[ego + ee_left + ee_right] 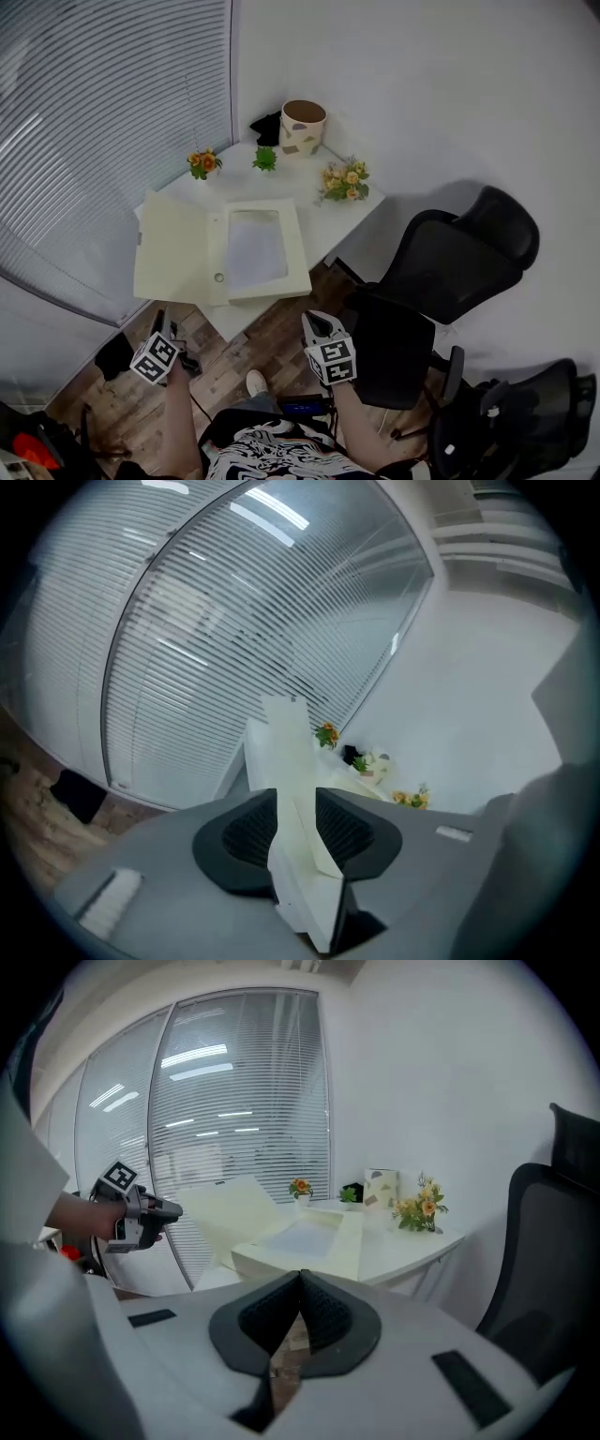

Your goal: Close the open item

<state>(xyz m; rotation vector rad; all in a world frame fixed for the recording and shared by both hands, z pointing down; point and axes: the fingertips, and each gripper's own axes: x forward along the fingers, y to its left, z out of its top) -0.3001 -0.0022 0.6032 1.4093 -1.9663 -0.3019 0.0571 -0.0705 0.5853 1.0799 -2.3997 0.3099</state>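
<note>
An open cream file box (267, 281) lies on the white table (352, 214), with white paper in its tray. Its lid (173, 248) is folded out to the left, past the table's edge. My left gripper (159, 321) is at the lid's near left corner. In the left gripper view the lid (292, 761) runs edge-on between the pads (246, 832) and fills the gap of the left gripper (295, 832). My right gripper (319, 325) hangs below the table's front edge, away from the box. Its jaws (300, 1283) are shut with nothing between them. From the right gripper view the left gripper (173, 1209) sits at the lid's (225, 1213) edge.
At the back of the table stand a beige patterned pot (303, 127), orange flowers (203, 163), a small green plant (265, 158) and a yellow bouquet (345, 181). A black office chair (450, 272) is to the right. Window blinds (94, 141) run along the left.
</note>
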